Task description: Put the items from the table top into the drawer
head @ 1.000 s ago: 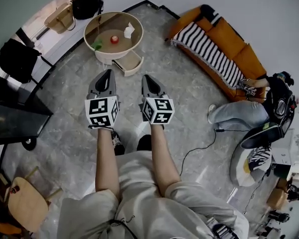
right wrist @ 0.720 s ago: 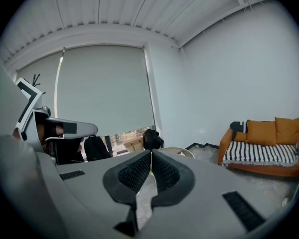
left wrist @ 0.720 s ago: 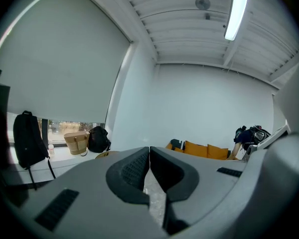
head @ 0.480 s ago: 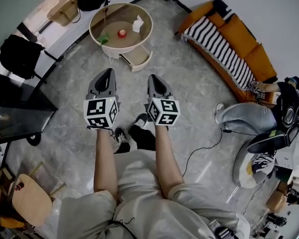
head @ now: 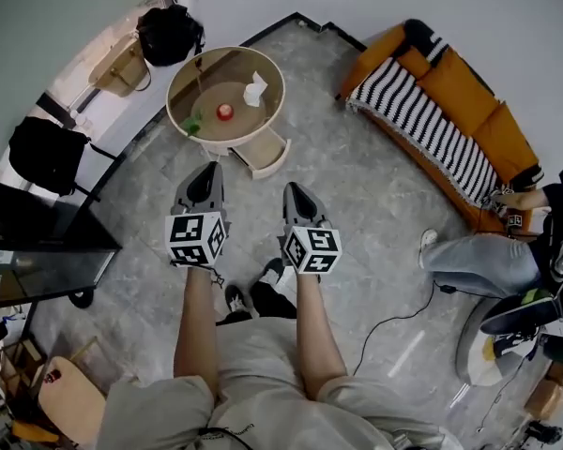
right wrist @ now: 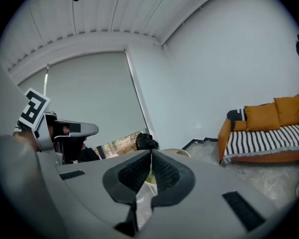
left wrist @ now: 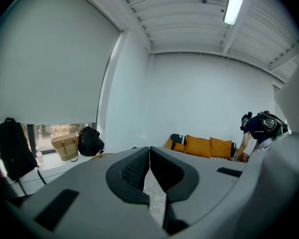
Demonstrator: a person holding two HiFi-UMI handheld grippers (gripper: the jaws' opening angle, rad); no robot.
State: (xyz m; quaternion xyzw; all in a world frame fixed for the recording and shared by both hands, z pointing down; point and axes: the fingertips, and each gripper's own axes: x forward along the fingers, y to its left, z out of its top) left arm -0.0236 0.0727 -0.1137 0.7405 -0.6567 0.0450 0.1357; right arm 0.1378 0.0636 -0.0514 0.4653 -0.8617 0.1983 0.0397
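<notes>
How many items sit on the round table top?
3: red item at centre, white crumpled item upper right, green item lower left; tiny ones may be hidden.

No readable text or labels.

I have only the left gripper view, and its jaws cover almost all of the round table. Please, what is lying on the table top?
Observer: The head view shows three things on the table: a small red thing, a white tissue and a green thing.
Operator: Is the drawer open?
Observer: Yes. The drawer is pulled out below the table top, on the side toward the person.
Operator: And the other gripper?
Observer: The right gripper has its jaws together, with nothing between them.
</notes>
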